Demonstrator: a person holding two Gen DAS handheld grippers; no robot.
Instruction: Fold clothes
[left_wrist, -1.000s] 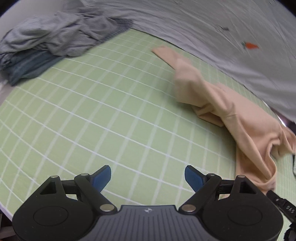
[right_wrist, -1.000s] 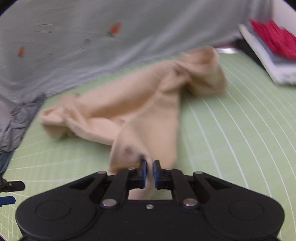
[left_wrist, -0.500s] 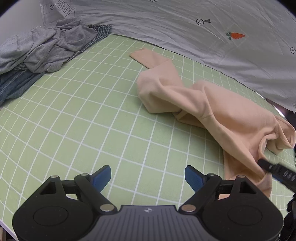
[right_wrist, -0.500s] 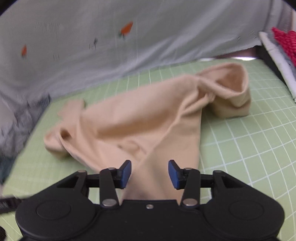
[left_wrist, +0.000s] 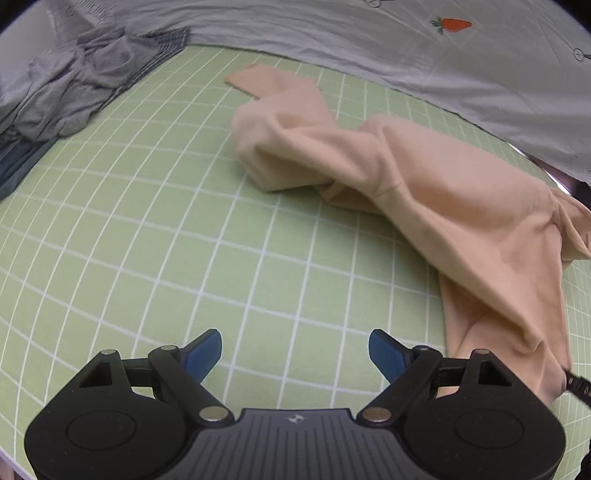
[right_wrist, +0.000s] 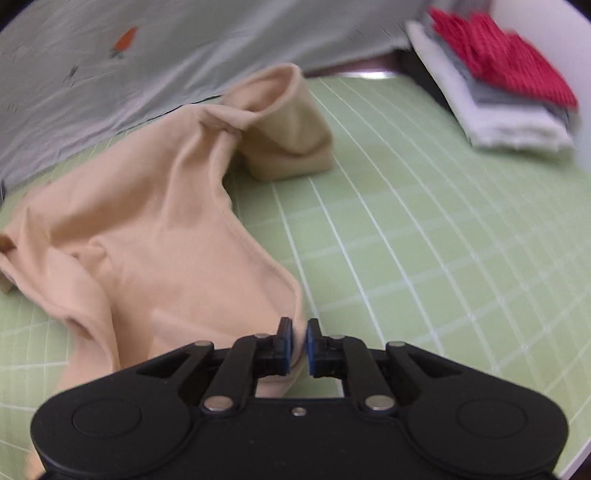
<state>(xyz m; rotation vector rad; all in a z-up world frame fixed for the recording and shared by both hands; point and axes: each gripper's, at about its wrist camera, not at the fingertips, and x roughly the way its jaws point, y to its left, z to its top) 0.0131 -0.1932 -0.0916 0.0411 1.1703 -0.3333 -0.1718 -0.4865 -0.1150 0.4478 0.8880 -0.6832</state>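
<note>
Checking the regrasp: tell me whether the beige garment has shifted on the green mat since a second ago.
Yes. In the left wrist view the beige garment has spread leftward across the green grid mat, covering more squares; the right gripper, just closed, pinches its edge.

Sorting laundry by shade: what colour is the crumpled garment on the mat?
Plain peach-beige garment, clearest in the left wrist view.

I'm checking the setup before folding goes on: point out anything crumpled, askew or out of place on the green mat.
The beige garment lies twisted and bunched across the green mat, one end rolled into a lump. The right gripper has just closed on its hem. A grey clothes pile sits crumpled at the mat's far edge. Nothing looks damaged.
</note>
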